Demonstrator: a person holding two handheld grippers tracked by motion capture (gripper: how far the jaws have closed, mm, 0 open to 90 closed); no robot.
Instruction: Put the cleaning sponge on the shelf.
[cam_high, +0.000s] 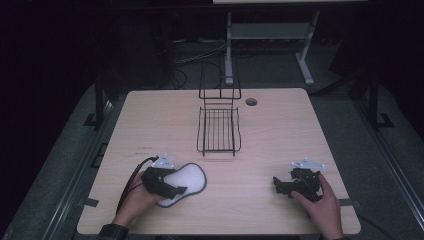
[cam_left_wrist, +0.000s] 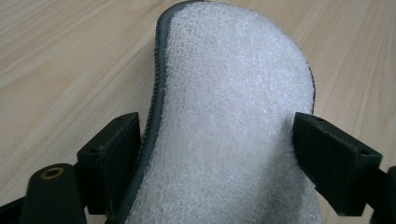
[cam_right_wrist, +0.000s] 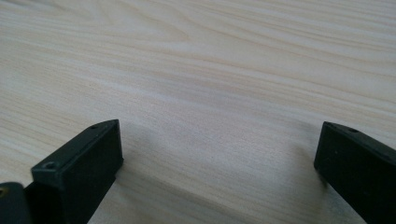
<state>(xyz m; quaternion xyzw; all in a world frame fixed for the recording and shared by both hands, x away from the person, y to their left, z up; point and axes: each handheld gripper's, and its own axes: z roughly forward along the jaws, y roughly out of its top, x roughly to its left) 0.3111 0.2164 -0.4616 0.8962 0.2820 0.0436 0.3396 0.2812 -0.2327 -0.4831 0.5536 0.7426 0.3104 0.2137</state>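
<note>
A white fleecy insole (cam_high: 189, 178) with a dark stitched edge lies flat on the wooden table (cam_high: 280, 135) at the front left. My left gripper (cam_high: 175, 190) is over its near end. In the left gripper view the insole (cam_left_wrist: 229, 107) runs away between the two jaws, and both pads (cam_left_wrist: 322, 149) touch its edges, so the left gripper (cam_left_wrist: 217, 140) is shut on it across its width. My right gripper (cam_high: 278, 184) rests low at the front right, held by a hand. It stands open over bare wood (cam_right_wrist: 219, 154), nothing between its jaws.
A black wire rack (cam_high: 218, 131) stands at the table's middle back, its tray facing me and its upright frame behind. A round cable hole (cam_high: 251, 101) lies just right of it. Beyond the table stand a grey frame's legs (cam_high: 229, 50) on dark floor.
</note>
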